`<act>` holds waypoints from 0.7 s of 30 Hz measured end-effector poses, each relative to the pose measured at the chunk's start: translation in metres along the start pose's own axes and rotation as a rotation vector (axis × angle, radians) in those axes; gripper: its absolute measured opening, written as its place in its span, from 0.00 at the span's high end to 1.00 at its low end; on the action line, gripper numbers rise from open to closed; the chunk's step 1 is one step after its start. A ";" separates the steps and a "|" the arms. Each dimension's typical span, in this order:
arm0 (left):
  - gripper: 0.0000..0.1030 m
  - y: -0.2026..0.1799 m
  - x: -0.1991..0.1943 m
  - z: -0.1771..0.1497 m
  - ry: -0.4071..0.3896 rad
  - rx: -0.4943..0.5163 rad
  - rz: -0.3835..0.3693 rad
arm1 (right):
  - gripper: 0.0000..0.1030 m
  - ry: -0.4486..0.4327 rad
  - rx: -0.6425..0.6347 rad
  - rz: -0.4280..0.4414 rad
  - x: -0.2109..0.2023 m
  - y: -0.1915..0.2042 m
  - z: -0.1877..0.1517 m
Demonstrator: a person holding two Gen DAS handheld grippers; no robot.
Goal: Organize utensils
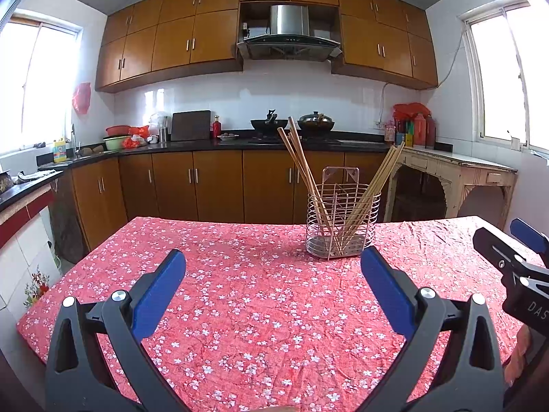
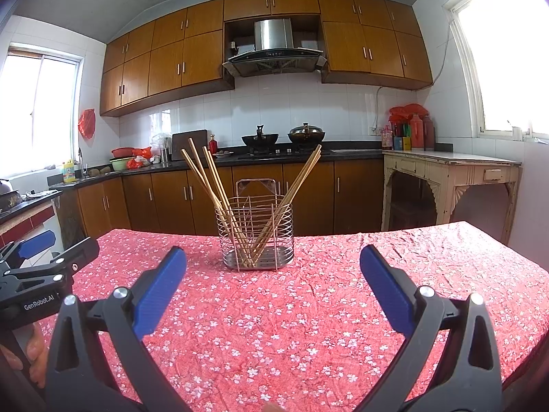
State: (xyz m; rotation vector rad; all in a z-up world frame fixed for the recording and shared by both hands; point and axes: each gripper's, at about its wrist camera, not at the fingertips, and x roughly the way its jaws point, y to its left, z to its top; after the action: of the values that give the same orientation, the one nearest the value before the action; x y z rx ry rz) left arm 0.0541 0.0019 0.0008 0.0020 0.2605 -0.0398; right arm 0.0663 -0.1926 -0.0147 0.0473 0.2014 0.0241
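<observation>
A wire utensil holder (image 1: 342,226) stands upright on the table with the red floral cloth (image 1: 240,292). Several wooden chopsticks (image 1: 302,175) lean in it, one bunch to the left and one bunch to the right (image 1: 377,178). My left gripper (image 1: 272,257) is open and empty, above the cloth, short of the holder and to its left. The right gripper shows at the right edge of the left wrist view (image 1: 514,254). In the right wrist view the holder (image 2: 255,237) and chopsticks (image 2: 212,185) stand ahead. My right gripper (image 2: 272,257) is open and empty. The left gripper shows at the left (image 2: 41,261).
Behind the table run wooden cabinets (image 1: 219,185) and a black counter (image 1: 240,142) with woks, bottles and bowls. A pale side table (image 2: 449,178) stands at the right wall. The table's far edge lies just beyond the holder.
</observation>
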 end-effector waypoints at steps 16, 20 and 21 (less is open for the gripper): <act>0.02 0.002 0.003 -0.005 0.009 0.002 -0.011 | 0.04 0.003 0.003 0.000 0.003 -0.001 -0.001; 0.02 0.001 0.004 -0.004 0.010 0.003 -0.012 | 0.04 0.004 0.004 0.001 0.002 0.000 -0.002; 0.02 0.002 0.005 -0.004 0.010 0.003 -0.013 | 0.04 0.003 0.003 0.000 0.003 0.000 -0.001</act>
State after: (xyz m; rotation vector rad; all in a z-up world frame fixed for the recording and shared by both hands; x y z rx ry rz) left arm 0.0575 0.0034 -0.0044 0.0037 0.2703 -0.0533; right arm 0.0685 -0.1930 -0.0165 0.0506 0.2043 0.0236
